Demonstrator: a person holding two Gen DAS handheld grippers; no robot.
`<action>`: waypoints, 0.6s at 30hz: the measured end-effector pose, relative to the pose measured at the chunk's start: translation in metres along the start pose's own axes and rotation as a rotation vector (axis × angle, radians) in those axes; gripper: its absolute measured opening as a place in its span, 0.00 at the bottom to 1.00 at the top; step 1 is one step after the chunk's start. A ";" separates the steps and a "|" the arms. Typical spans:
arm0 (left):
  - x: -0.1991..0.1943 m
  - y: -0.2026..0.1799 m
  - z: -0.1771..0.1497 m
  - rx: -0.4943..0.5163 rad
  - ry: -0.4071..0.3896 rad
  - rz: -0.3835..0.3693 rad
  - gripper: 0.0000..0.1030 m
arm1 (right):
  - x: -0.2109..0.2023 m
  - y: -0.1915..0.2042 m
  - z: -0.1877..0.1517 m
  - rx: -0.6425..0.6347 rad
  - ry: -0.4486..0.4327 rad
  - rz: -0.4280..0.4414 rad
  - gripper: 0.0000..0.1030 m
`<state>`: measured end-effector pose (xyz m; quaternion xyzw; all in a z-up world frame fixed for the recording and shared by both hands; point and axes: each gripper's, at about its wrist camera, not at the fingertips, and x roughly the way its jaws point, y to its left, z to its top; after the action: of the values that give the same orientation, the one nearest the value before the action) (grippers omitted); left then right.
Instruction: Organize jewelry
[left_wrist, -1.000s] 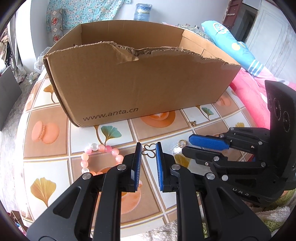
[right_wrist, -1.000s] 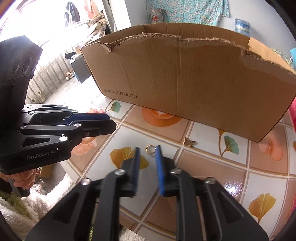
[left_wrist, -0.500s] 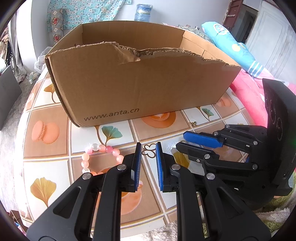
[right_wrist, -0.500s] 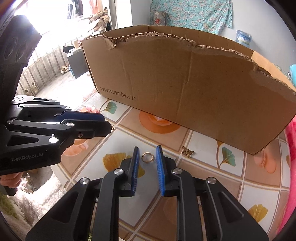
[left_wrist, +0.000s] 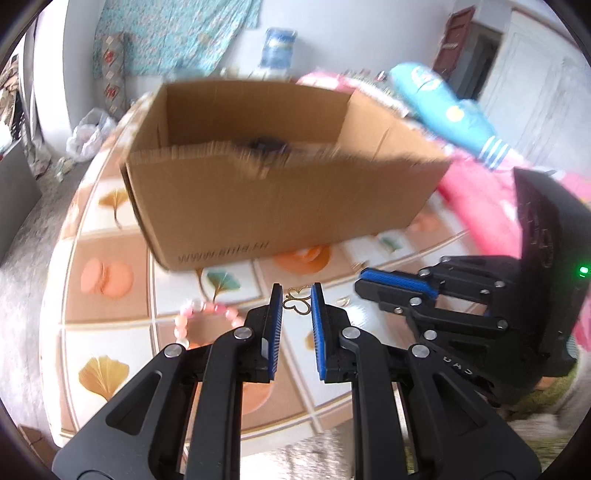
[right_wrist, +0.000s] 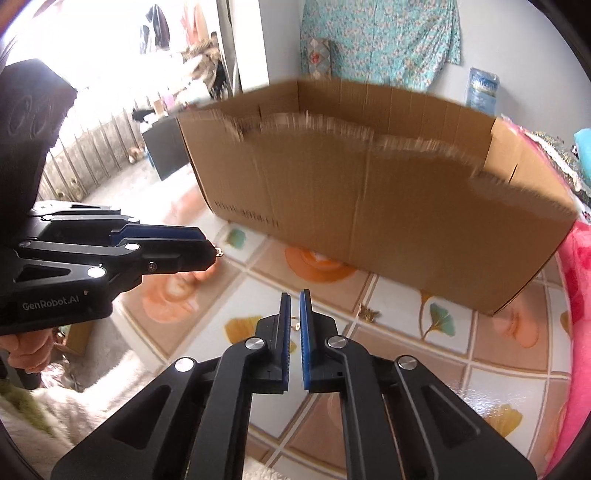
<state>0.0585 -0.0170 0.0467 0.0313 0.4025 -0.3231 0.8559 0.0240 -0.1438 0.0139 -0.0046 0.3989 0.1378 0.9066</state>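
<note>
I have the right gripper (right_wrist: 294, 310) jaws pinched on the small gold ring (right_wrist: 295, 325); left gripper (left_wrist: 296, 299) jaws slightly apart around the butterfly charm (left_wrist: 296, 300), above the bench (left_wrist: 110, 302)

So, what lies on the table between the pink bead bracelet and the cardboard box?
Nothing: between the pink bead bracelet and the cardboard box, the left wrist view shows only bare patterned tabletop.
</note>
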 end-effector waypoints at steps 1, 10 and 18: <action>-0.006 -0.001 0.003 0.008 -0.018 -0.008 0.14 | -0.006 -0.001 0.003 -0.001 -0.017 -0.001 0.05; -0.031 -0.003 0.022 0.037 -0.086 -0.013 0.14 | -0.019 -0.013 0.002 0.012 -0.049 -0.005 0.05; -0.010 0.000 0.011 0.004 -0.029 -0.024 0.14 | 0.008 -0.010 -0.012 0.024 0.036 0.026 0.09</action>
<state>0.0616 -0.0151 0.0611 0.0232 0.3898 -0.3347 0.8576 0.0227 -0.1531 -0.0007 0.0091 0.4166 0.1447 0.8974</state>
